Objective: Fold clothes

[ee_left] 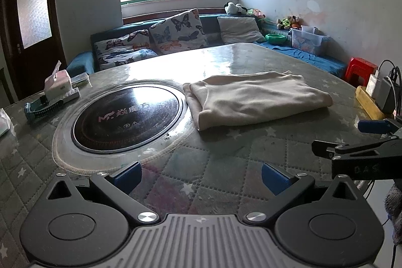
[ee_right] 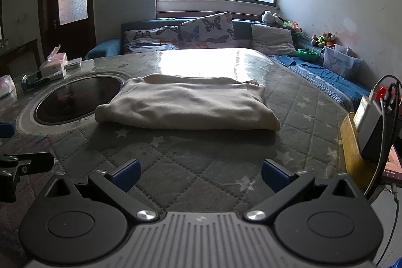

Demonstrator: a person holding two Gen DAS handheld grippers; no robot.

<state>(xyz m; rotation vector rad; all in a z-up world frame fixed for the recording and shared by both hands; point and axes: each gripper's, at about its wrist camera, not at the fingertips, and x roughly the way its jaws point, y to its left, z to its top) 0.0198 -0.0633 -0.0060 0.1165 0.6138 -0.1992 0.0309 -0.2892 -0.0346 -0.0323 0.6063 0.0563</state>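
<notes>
A cream garment (ee_left: 256,98) lies folded into a flat rectangle on the quilted grey table cover (ee_left: 226,162), just right of the round black cooktop (ee_left: 128,117). It also shows in the right wrist view (ee_right: 186,104), straight ahead. My left gripper (ee_left: 201,176) is open and empty, low over the table, well short of the garment. My right gripper (ee_right: 201,175) is open and empty, also short of the garment's near edge. The right gripper shows at the right edge of the left wrist view (ee_left: 356,142).
A tissue box (ee_left: 59,84) and a watch band (ee_left: 41,109) sit at the table's left. A yellow tray with chargers and cables (ee_right: 369,132) stands at the right edge. A sofa with butterfly cushions (ee_left: 176,32) lies behind the table.
</notes>
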